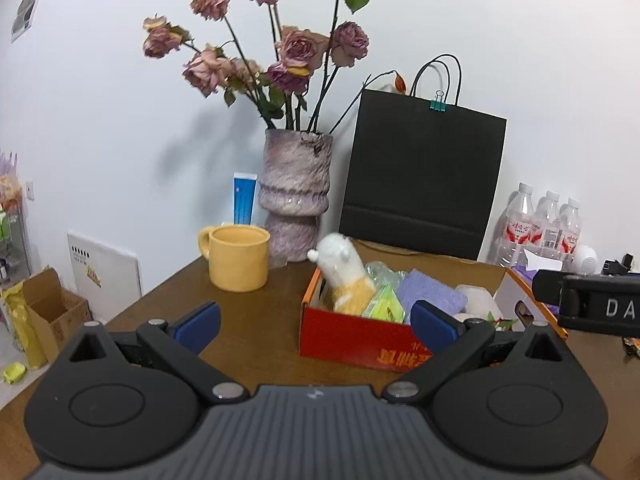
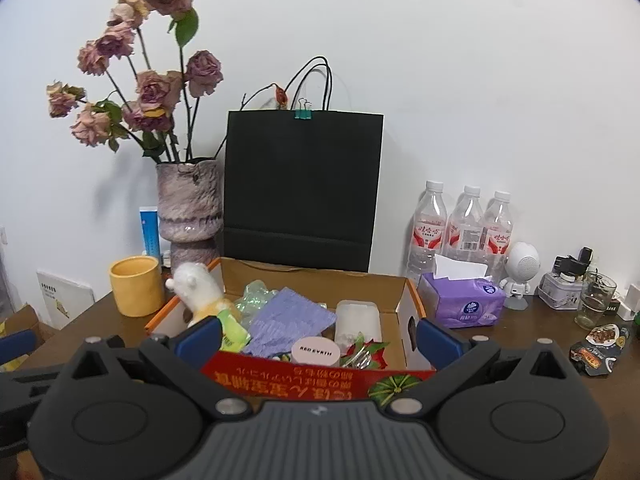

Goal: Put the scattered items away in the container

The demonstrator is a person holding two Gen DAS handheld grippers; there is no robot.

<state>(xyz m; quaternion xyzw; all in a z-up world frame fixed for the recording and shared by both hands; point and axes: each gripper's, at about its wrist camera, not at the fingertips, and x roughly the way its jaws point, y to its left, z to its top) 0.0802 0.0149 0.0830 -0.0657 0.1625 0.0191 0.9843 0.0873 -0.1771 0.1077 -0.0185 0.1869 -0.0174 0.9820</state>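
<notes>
An open red and orange cardboard box [image 2: 404, 300] [image 1: 352, 336] stands on the brown table. It holds a white and yellow plush toy [image 2: 200, 288] [image 1: 344, 272], a purple cloth [image 2: 288, 320], a clear plastic case [image 2: 358, 318], a round white jar [image 2: 314, 352], green packets and a red-green wrapper. My right gripper [image 2: 318, 340] is open and empty, just in front of the box's near wall. My left gripper [image 1: 316, 324] is open and empty, left of the box. A dark snack packet [image 2: 600, 348] lies on the table at the right.
Behind the box are a purple vase of dried roses [image 2: 188, 208], a black paper bag [image 2: 300, 188], a yellow mug [image 1: 238, 258], three water bottles [image 2: 464, 228], a purple tissue pack [image 2: 460, 300], a white robot figure, a glass and small gadgets.
</notes>
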